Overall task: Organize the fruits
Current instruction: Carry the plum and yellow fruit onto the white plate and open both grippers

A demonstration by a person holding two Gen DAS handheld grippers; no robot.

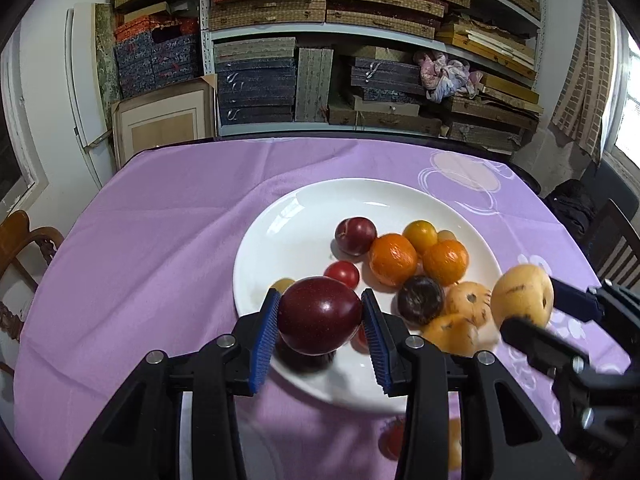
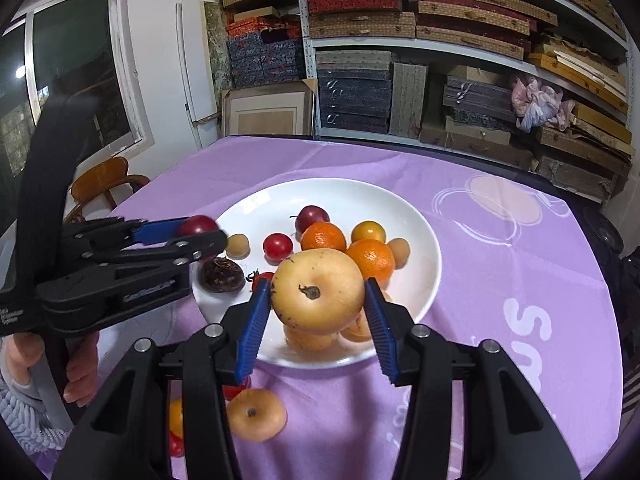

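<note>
Dark red plum (image 1: pixel 319 315) clamped in left gripper (image 1: pixel 320 316); yellow pear (image 2: pixel 318 291) clamped in right gripper (image 2: pixel 316 300), both above white plate (image 1: pixel 280 224) of fruit.

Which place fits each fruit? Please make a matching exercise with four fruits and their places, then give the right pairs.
1. dark red plum
2. large yellow pear
3. small yellow pear
4. two oranges

a. on the white plate
b. on the purple tablecloth, off the plate
c. between the left gripper pads
d. between the right gripper pads

Pairs: 1-c, 2-d, 3-b, 4-a
</note>
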